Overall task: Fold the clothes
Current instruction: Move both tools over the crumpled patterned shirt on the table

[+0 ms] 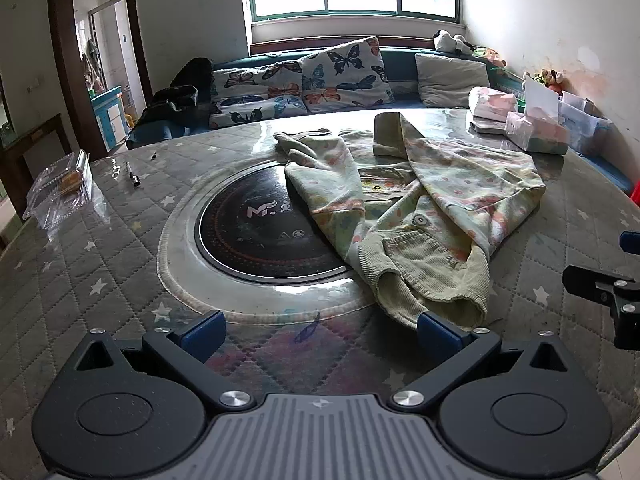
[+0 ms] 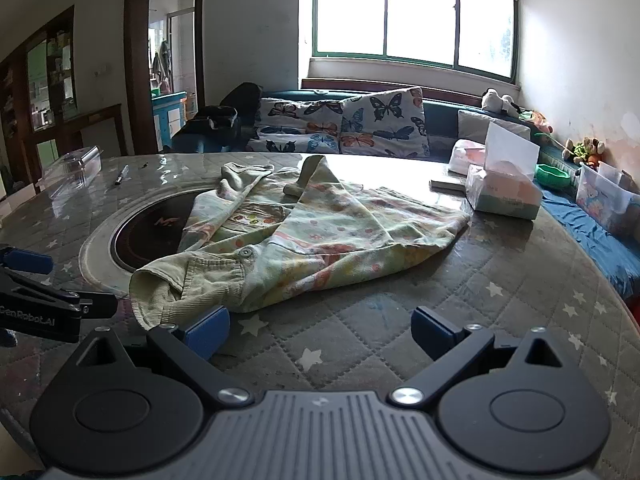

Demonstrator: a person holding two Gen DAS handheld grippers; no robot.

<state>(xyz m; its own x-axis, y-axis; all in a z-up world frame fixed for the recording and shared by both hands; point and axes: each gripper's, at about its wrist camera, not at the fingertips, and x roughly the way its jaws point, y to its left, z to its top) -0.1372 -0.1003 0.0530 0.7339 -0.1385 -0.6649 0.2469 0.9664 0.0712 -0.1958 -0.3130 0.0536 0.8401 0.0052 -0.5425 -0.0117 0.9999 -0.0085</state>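
A small pale green floral jacket (image 1: 404, 204) lies crumpled on the round quilted table (image 1: 100, 248), its ribbed hem toward me and its sleeves folded over its body. It also shows in the right wrist view (image 2: 320, 232). My left gripper (image 1: 320, 330) is open and empty, just short of the hem's left corner. My right gripper (image 2: 320, 332) is open and empty, at the hem's right part, with its left fingertip (image 2: 208, 330) at the cloth edge. Each gripper shows at the edge of the other's view.
A black induction plate (image 1: 256, 224) is set in the table's middle, partly under the jacket. A clear plastic box (image 1: 60, 192) and a pen (image 1: 132, 174) lie at the left. Tissue packs and boxes (image 2: 504, 192) stand at the right. A sofa with butterfly cushions (image 1: 304, 80) is behind.
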